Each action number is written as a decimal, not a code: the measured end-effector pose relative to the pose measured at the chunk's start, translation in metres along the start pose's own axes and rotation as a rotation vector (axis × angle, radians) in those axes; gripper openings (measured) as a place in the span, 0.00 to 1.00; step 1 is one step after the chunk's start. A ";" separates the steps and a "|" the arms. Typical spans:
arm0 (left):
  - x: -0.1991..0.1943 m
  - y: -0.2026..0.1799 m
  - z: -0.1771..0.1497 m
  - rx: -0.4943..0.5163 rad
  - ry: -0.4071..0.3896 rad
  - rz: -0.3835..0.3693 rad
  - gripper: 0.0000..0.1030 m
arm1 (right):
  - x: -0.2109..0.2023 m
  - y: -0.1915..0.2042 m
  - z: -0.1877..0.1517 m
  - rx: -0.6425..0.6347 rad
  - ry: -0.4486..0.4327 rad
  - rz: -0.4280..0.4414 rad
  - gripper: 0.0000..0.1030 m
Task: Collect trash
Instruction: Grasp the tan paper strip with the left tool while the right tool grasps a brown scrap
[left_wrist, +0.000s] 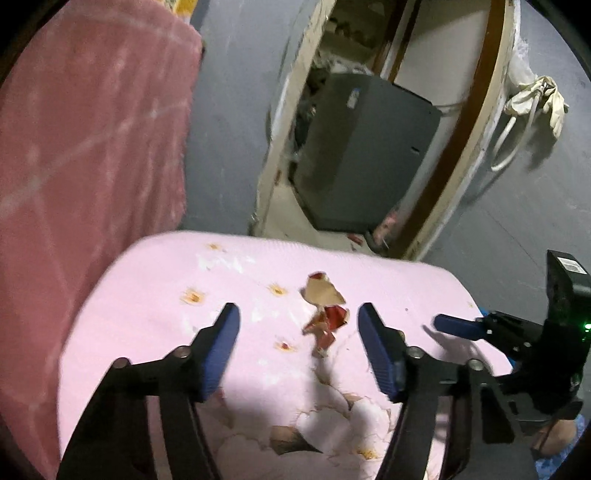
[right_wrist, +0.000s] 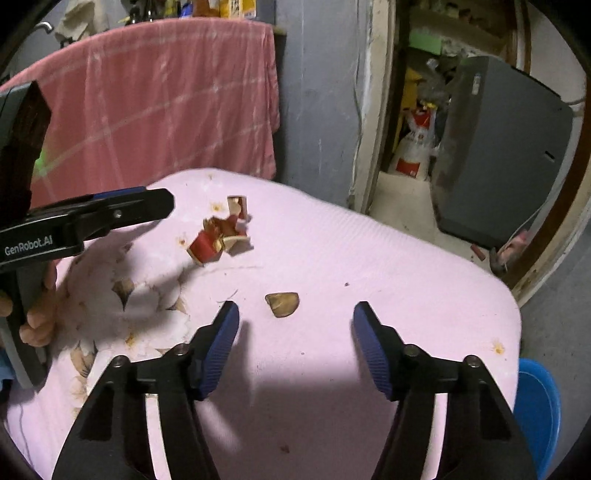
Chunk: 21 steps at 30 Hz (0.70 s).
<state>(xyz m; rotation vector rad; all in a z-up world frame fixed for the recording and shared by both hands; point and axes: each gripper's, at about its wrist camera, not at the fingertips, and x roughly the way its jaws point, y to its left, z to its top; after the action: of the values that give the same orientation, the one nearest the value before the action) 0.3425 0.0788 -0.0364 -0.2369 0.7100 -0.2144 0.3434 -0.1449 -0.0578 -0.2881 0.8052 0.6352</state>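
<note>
Left wrist view: my left gripper (left_wrist: 297, 347) hangs spread wide just above the torn red wrapper (left_wrist: 325, 317) on the pink sheet (left_wrist: 147, 295); I judge pinching comes next. Right gripper (right_wrist: 295, 343), equally spread and empty, hovers near a brown scrap (right_wrist: 282, 303).

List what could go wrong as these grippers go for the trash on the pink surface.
1. The torn red-and-brown scraps lie in a loose pile; one pinch by the open left gripper may leave pieces behind.
2. The brown scrap lies flat on the pink cover; the open right gripper may snag the cover or slide over it.
3. Both grippers work close together and may collide.
</note>
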 end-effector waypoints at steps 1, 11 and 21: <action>0.001 -0.001 0.000 -0.002 0.013 -0.005 0.54 | 0.002 0.000 0.000 0.001 0.008 0.006 0.50; 0.035 -0.006 0.005 -0.012 0.160 -0.043 0.34 | 0.019 -0.009 0.005 0.050 0.045 0.055 0.49; 0.037 -0.009 0.002 -0.004 0.175 -0.063 0.12 | 0.021 -0.007 0.005 0.033 0.052 0.076 0.19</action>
<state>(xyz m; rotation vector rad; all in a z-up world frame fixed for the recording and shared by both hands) 0.3699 0.0606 -0.0555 -0.2469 0.8768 -0.2962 0.3612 -0.1391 -0.0705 -0.2458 0.8786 0.6877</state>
